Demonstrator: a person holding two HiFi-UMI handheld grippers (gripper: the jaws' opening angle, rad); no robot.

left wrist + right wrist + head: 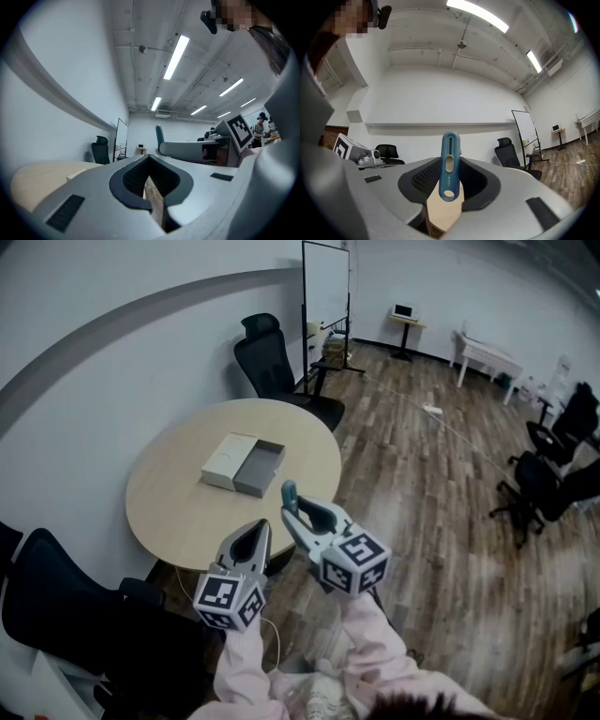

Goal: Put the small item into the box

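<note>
A: Start closest in. What are the two grippers doing?

B: Both hang in the air over the near edge of the counter (178, 512), at the ends of pink sleeves (370, 638). The left gripper (262, 525) has its jaws drawn together at the tips with nothing between them; only a sliver of wooden floor shows through the hollow behind the tips.

A: And the right one?

B: The right gripper (292, 514) is clamped on the small blue item (449, 161), a slim rounded piece with a pale slider in a slot and a hole at its lower end. It stands upright between the jaw tips, and most of its length pokes up above them.

A: So the item is not in the box?

B: No, it is held above the counter's rim, apart from the box (261, 469). The box lies open near the middle of the round counter, a grey tray with its white lid (228, 460) touching its left side. The tray looks bare inside.

A: What is beyond that?

B: A black office chair (270, 360) stands behind the counter, with a whiteboard (325, 282) on a stand past it, and wooden floor (441, 474) stretching off to the right.
</note>
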